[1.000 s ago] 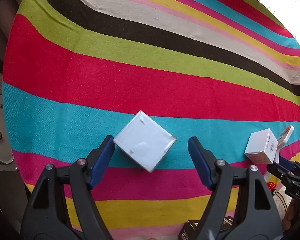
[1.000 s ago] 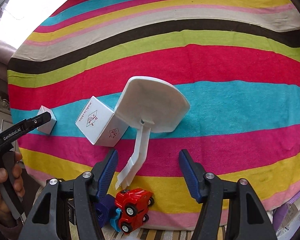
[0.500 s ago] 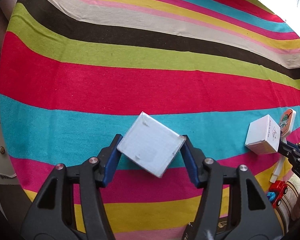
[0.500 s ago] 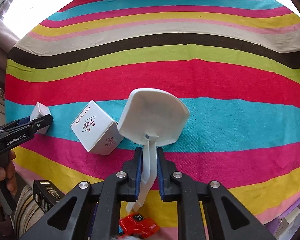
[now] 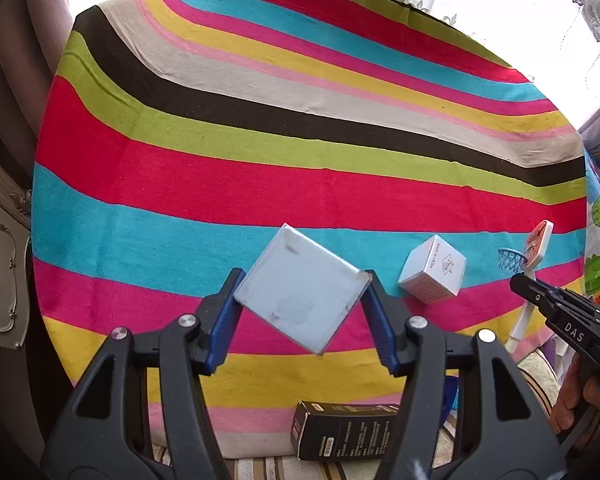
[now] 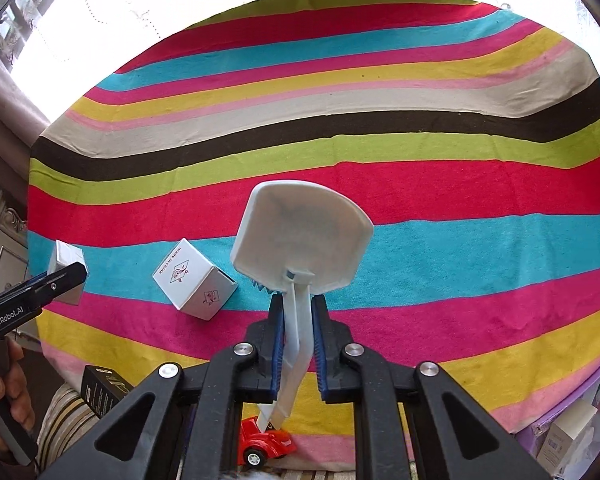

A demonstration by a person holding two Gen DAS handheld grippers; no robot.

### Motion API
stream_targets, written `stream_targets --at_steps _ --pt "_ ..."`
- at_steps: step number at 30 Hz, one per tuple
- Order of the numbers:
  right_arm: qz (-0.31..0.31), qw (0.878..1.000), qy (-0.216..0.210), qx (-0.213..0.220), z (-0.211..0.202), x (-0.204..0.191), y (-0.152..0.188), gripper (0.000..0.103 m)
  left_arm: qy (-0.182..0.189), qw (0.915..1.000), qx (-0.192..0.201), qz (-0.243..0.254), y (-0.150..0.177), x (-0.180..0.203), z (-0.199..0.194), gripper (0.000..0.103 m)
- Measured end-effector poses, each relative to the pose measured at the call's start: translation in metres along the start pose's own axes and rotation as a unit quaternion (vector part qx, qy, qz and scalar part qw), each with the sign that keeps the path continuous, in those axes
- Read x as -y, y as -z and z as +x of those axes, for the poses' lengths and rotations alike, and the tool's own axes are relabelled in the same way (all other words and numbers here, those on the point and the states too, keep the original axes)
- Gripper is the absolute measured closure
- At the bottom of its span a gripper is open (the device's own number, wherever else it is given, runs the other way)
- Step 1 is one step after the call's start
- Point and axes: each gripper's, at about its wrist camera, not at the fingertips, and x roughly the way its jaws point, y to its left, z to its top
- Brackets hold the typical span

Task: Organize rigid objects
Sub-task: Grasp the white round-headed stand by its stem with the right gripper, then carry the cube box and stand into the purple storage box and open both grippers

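Carrying both loads level matters: left tongs (image 5: 302,312) pinch the white box (image 5: 300,300) corner-wise, seemingly precariously, while right tongs (image 6: 298,336) clamp the toy hoop's post (image 6: 298,320).

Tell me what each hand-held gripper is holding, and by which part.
Left hand-held gripper: flat white square box, pinched at two opposite corners. Right hand-held gripper: white plastic toy basketball hoop, clamped on its pole below the backboard.

The left hand-held gripper (image 5: 302,304) points steeply downward, its blue pads (image 5: 223,326) clamped on a flat white box's edges. The right hand-held gripper (image 6: 298,330), likewise tilted down, pinches a toy hoop's stem; a hand (image 5: 576,394), partly cropped, seems to grip its handle.
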Motion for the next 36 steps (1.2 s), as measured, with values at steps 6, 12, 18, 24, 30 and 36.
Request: stream_targets --at_steps 6,12,18,24,30,36 --pt "0.001 1.000 0.011 0.016 -0.021 0.008 0.011 0.089 0.039 0.9992 0.008 0.011 0.021 0.032 -0.020 0.041" --pt "-0.001 0.999 0.019 0.027 -0.040 0.018 0.028 0.089 0.070 0.9968 0.007 0.038 0.037 0.068 -0.029 0.041" --pt "0.005 0.999 0.029 0.041 -0.066 0.037 0.047 0.089 0.101 0.9923 -0.005 0.071 0.053 0.109 -0.031 0.041" --pt "0.019 0.997 0.043 0.056 -0.098 0.064 0.066 0.089 0.123 0.9865 -0.017 0.107 0.070 0.151 -0.034 0.041" --pt "0.041 0.996 0.051 0.067 -0.126 0.094 0.084 0.089 0.146 0.9781 -0.030 0.145 0.087 0.196 -0.037 0.041" --pt "0.052 0.994 0.075 0.067 -0.148 0.127 0.105 0.089 0.168 0.9678 -0.044 0.182 0.102 0.238 -0.040 0.041"
